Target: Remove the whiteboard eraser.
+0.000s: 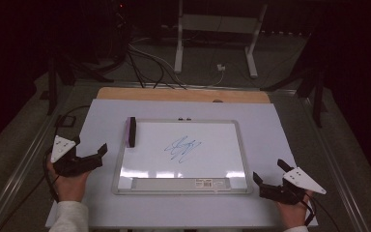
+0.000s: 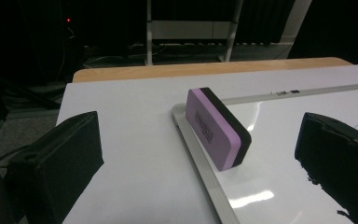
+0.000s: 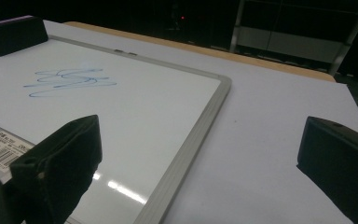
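High view: slab-shaped purple-and-black eraser [image 1: 131, 131].

Open table between left claw [image 1: 91, 152] and eraser [image 1: 131, 131] on whiteboard frame [image 1: 118, 166].

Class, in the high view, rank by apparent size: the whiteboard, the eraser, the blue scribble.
1. whiteboard
2. blue scribble
3. eraser

The scribble and eraser look close in size, so that order is unsure.

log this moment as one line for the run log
left tool: open, empty | right tool: open, empty | eraser: on whiteboard left edge | scribble: unwiped
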Demonstrator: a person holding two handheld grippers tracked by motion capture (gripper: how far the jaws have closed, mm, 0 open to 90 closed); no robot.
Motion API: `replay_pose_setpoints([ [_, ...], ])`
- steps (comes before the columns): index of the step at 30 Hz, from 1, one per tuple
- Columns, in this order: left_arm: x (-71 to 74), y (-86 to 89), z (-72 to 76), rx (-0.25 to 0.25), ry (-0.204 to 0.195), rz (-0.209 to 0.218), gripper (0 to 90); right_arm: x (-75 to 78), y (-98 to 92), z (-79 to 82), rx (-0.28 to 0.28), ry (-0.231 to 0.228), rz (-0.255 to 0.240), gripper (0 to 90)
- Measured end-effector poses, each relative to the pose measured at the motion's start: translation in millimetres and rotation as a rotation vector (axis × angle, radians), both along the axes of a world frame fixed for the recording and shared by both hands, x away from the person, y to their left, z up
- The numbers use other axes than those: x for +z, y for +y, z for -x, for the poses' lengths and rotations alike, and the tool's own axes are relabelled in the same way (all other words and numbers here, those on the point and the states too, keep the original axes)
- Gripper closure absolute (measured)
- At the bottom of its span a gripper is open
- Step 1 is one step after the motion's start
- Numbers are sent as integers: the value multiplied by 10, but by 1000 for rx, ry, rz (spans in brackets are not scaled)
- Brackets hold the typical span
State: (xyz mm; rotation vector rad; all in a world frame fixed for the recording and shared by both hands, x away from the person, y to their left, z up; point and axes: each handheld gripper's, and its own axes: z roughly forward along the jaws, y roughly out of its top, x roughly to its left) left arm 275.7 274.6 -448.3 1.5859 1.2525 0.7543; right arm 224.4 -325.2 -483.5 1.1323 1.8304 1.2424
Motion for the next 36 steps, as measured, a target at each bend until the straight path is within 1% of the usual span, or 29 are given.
replay_pose_setpoints([
  [5, -3, -5, -78, 8, -1, 20, 15, 7, -2, 9, -1, -2, 1, 3],
  [9, -5, -16, -149, 8, 3, 29, 15, 6, -9, 10, -3, -1, -2, 2],
  [10, -6, -17, -161, 9, 4, 26, 15, 6, -9, 10, -3, -1, -1, 3],
  [17, -42, -45, -274, 7, 27, 20, 15, 4, 5, 11, -1, -1, 6, 2],
  [19, -56, -51, -303, 7, 35, 11, 15, 3, 4, 12, 0, 0, 7, 2],
  [25, -104, -67, -431, 13, 64, 21, 15, 1, 2, 13, 0, 1, 6, 2],
  [31, -129, -110, -547, 14, 83, 6, 16, 2, 4, 13, 1, 0, 8, 2],
  [36, -167, -148, -658, 5, 113, -30, 16, 2, -1, 13, 0, -1, 7, 2],
])
